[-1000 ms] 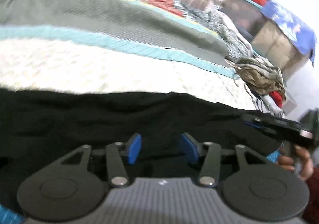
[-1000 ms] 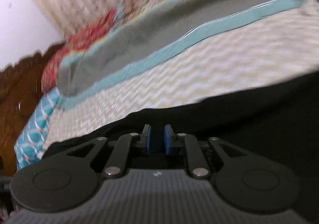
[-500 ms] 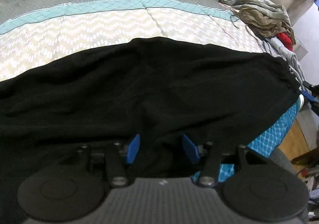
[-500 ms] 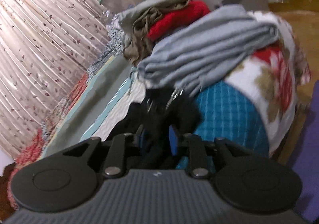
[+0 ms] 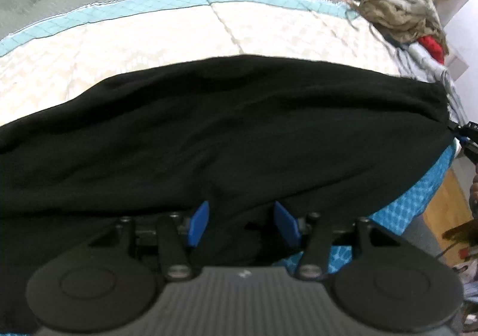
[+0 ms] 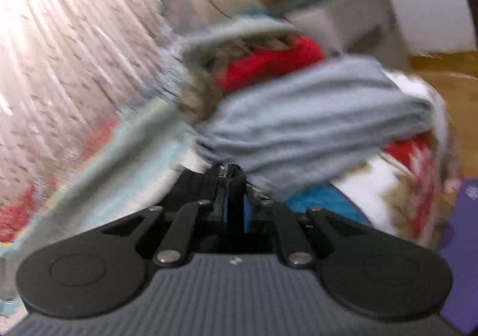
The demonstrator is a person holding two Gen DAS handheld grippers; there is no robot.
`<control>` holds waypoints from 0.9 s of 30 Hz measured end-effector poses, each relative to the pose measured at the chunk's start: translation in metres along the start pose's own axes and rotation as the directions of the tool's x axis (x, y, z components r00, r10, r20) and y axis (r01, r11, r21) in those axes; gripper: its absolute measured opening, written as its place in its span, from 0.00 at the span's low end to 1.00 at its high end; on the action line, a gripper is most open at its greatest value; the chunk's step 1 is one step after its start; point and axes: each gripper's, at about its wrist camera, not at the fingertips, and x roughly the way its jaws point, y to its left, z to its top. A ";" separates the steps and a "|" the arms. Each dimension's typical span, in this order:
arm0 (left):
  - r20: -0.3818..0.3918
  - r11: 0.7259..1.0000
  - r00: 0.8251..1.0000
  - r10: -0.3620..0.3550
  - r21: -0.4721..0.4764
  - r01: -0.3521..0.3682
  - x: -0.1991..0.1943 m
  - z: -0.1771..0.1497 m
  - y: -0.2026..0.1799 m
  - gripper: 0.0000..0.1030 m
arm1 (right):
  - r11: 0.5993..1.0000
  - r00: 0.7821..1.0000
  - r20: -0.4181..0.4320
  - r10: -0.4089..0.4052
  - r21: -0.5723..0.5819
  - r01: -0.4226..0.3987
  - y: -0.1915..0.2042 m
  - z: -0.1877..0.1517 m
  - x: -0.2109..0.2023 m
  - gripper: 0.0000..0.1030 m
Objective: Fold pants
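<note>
The black pants (image 5: 239, 127) lie spread across the cream and teal quilt (image 5: 149, 37) on the bed. In the left wrist view my left gripper (image 5: 243, 221) is open, its blue pads astride a fold at the pants' near edge. My right gripper (image 5: 466, 139) shows at the far right, at the waistband end. In the blurred right wrist view my right gripper (image 6: 234, 204) is shut on black pants fabric (image 6: 194, 183), its blue pads pressed together.
A pile of clothes lies at the bed's far corner: olive cloth (image 5: 397, 10), red cloth (image 6: 269, 61), grey folded fabric (image 6: 313, 121). A teal sheet (image 5: 418, 204) hangs over the bed's side. A curtain (image 6: 59, 37) and wooden floor (image 6: 448, 67) lie beyond.
My right gripper swung to the waistband end and closed tight on the pants. My left gripper rose over the near edge of the pants and stays open.
</note>
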 end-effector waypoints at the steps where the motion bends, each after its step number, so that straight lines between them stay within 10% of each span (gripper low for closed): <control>1: 0.002 1.000 1.000 0.004 0.011 -0.004 0.000 -0.001 -0.002 0.52 | 0.998 1.000 -0.023 0.015 0.065 -0.013 -0.012 -0.004 0.006 0.13; 7: 0.018 1.000 0.999 -0.027 -0.009 0.027 -0.010 -0.001 0.002 0.55 | 0.980 0.986 0.134 0.102 0.158 -0.123 -0.026 0.003 -0.017 0.44; 17: 0.059 0.990 0.996 -0.062 -0.126 0.069 -0.025 -0.006 0.026 0.55 | 0.977 0.993 0.015 0.121 0.177 -0.121 -0.034 -0.007 -0.017 0.44; 19: 0.069 0.985 0.995 -0.066 -0.155 0.077 -0.028 -0.008 0.033 0.55 | 0.978 0.993 0.008 0.119 0.174 -0.119 -0.033 -0.007 -0.022 0.24; 27: 0.149 0.942 0.978 -0.149 -0.279 0.186 -0.045 -0.010 0.058 0.55 | 0.963 0.962 0.068 0.266 0.019 -0.268 0.022 0.002 -0.078 0.19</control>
